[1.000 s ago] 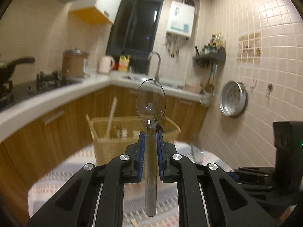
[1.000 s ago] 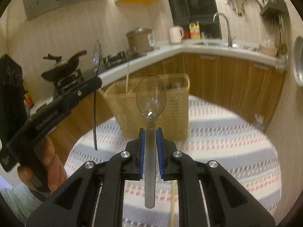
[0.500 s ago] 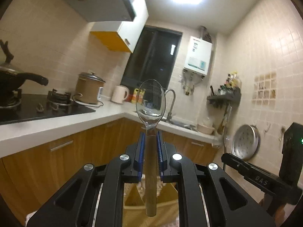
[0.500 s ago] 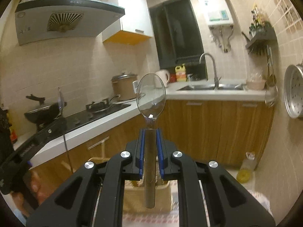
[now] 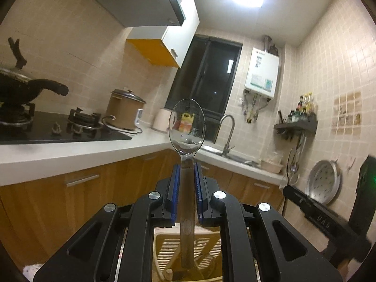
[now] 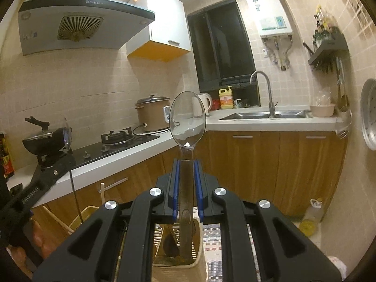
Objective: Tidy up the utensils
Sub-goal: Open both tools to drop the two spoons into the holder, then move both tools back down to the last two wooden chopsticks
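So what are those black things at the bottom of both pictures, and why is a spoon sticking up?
Each black thing is a claw that a person holds, one in each hand, with a camera looking along its fingers. One picture is from the left claw, the other from the right claw. Each claw is squeezed shut on a clear plastic spoon, bowl up; the right one has its own spoon. Below them is a tan slatted utensil basket on a striped tablecloth. Behind is a kitchen.

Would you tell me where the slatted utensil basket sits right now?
In both wrist views the basket lies low at centre, directly beneath the clear spoons' handles, on the striped tablecloth.
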Motion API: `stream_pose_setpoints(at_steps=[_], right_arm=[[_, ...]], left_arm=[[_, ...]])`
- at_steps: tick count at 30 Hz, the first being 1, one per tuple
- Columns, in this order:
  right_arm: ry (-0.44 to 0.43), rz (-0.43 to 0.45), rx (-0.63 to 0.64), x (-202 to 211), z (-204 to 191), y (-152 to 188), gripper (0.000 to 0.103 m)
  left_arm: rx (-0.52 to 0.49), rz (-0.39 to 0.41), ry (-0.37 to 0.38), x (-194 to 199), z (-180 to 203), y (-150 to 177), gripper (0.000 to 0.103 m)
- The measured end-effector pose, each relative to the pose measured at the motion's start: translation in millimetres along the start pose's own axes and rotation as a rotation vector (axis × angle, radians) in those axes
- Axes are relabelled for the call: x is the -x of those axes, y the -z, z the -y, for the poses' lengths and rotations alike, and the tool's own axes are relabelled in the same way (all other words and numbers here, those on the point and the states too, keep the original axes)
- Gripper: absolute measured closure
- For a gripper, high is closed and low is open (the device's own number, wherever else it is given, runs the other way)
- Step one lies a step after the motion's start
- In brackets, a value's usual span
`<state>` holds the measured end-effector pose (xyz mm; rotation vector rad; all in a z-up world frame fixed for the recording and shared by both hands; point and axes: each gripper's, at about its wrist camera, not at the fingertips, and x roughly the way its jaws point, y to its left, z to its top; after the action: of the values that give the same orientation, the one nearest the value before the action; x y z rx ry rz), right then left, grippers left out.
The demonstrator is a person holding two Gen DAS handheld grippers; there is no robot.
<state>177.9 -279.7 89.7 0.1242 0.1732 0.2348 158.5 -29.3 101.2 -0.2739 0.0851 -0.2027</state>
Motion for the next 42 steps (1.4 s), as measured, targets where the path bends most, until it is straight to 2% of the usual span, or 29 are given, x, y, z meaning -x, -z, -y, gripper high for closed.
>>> stream_pose_setpoints(at_steps=[3,7,14,17,18,19,21,29,33,37,42], right_arm=[[0.011,0.017,0.006,-2,1,3,0.093],[0.011,0.027,0.025,-3,-1,10,0.093],[0.006,0.02,0.012,0,-1,19,0.092],[0.019,0.003,0.017,5,-1,19,0.085],[0.019,0.0,0.017,9,-1,19,0.079],[0.016,-0.002,0.017,11,-1,19,0.067],[0.015,-0.002,0.021,18,-2,19,0.058],[0.022,-0.024,0.074,57,-12,21,0.058],[0.045,-0.066,0.099,77,-18,24,0.058],[0.089,-0.155,0.108,91,-22,32,0.058],[0.093,-0.33,0.086,96,-21,46,0.058]], left_arm=[[-0.044,-0.008,-0.019,-4,3,6,0.093],[-0.055,0.008,-0.04,-5,2,12,0.093],[-0.084,-0.041,-0.048,-7,0,24,0.092],[-0.109,-0.058,-0.048,-6,0,25,0.091],[-0.121,-0.07,-0.044,-6,1,25,0.09],[-0.127,-0.075,-0.043,-4,1,25,0.085],[-0.118,-0.064,-0.037,2,0,23,0.081],[-0.078,-0.06,-0.004,33,-4,9,0.08],[-0.057,-0.089,0.014,54,-7,4,0.08],[-0.019,-0.139,0.024,76,-13,2,0.08],[0.07,-0.332,0.104,85,-23,8,0.08]])
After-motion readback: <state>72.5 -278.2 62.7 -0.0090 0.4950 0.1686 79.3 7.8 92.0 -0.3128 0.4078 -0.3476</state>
